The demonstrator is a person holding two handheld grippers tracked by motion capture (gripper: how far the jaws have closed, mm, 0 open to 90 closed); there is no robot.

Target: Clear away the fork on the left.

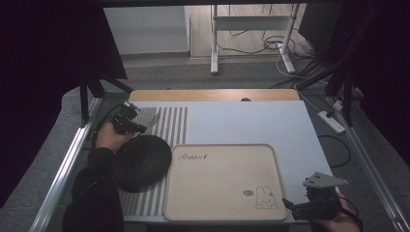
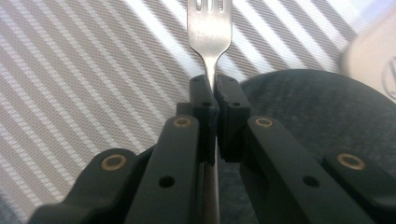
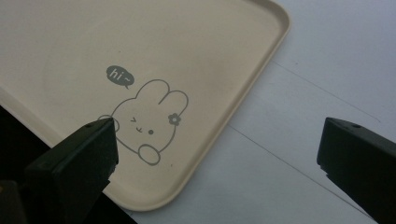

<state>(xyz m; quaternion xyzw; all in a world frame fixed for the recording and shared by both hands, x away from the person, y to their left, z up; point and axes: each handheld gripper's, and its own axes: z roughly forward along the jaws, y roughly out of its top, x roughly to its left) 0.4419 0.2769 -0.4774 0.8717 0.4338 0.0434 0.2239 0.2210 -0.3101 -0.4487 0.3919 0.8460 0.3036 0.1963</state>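
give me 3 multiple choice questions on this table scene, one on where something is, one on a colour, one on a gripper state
1. Where does the dark round mat lie?
A. left of the tray, partly on the striped cloth
B. on the middle of the tray
C. at the far right edge of the table

2. What colour is the tray?
A. bright red
B. beige
C. dark blue

3. How does the left gripper stand?
A. wide open over the tray
B. open with nothing between the jaws
C. shut on the fork

Answers:
1. A, the high view shows the mat beside the tray's left rim, covering part of the striped cloth.
2. B, its pale beige face carries a rabbit drawing.
3. C, the left gripper view shows the jaws clamped on the handle of the fork.
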